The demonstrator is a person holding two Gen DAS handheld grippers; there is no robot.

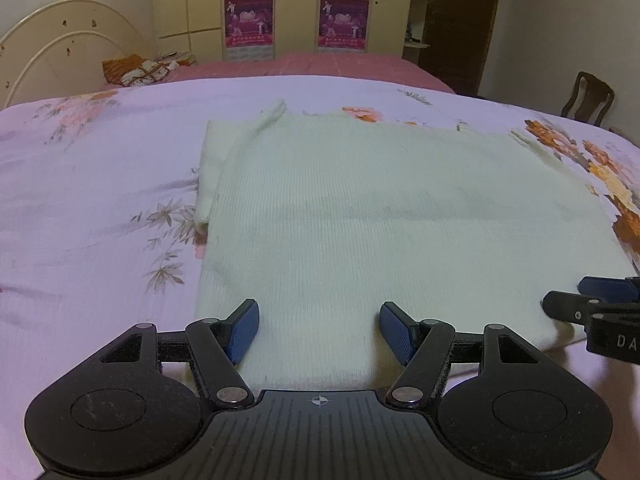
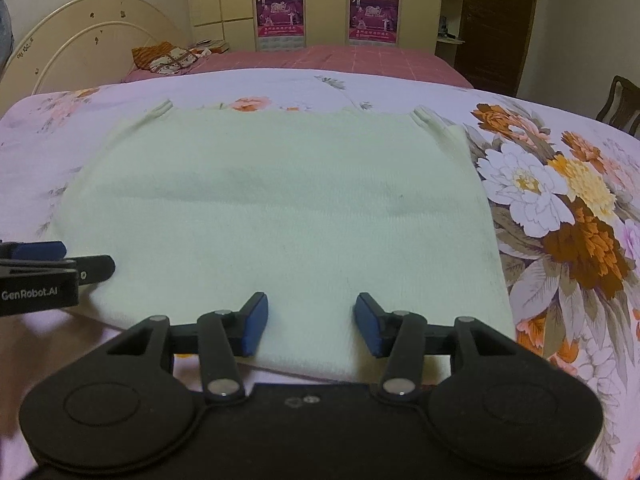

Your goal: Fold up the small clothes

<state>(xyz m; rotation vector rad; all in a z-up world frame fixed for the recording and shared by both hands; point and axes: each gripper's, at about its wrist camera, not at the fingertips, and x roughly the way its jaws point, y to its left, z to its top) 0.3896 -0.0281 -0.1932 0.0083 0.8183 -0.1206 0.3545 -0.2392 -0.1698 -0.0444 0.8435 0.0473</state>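
A small pale cream ribbed top (image 1: 380, 216) lies flat on the floral bedsheet, straps at its far edge; it also shows in the right wrist view (image 2: 280, 208). My left gripper (image 1: 319, 330) is open, its blue pads over the near hem toward the garment's left side. My right gripper (image 2: 311, 322) is open over the near hem toward the right side. Each gripper shows at the edge of the other's view: the right one (image 1: 592, 300), the left one (image 2: 60, 264). Neither holds cloth.
The pink floral sheet (image 1: 92, 208) covers the bed around the garment. A patterned cushion (image 1: 136, 68) and curved headboard (image 1: 60, 36) are at far left. Wardrobes with posters (image 1: 296, 12) stand behind. A wooden chair (image 1: 588, 98) is at right.
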